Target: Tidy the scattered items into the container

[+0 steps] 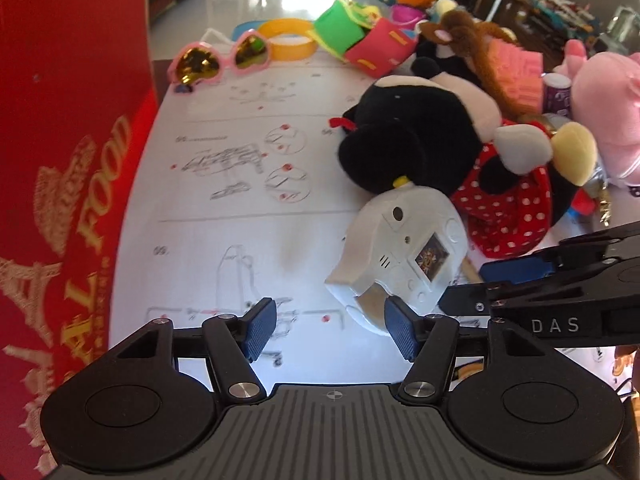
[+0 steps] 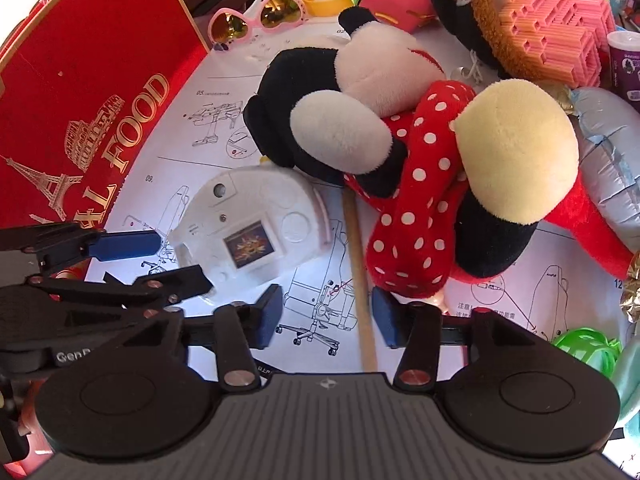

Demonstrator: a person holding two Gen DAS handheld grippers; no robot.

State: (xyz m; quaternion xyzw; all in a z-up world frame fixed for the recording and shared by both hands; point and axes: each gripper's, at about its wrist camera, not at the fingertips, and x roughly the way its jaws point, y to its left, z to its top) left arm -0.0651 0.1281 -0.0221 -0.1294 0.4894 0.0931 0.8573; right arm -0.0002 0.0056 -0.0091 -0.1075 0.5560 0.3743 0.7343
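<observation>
— What are you seeing ahead of the jaws?

— I'm looking at one white toy camera (image 1: 404,248), one mouse plush (image 2: 420,152) in a red dotted dress, one pair of pink heart sunglasses (image 1: 218,60). The red box (image 2: 80,92) is standing off to my left, reading "FOOD" in gold.

— And the grippers?

— My left gripper (image 1: 330,330) is hanging open, empty, the camera just ahead on its right. My right gripper (image 2: 326,316) is partly open over a wooden stick (image 2: 362,280), gripping nothing. Its arm is reading "DAS".

Toy camera (image 2: 248,228) lies between box (image 2: 80,100) and plush mouse (image 2: 420,152)
</observation>
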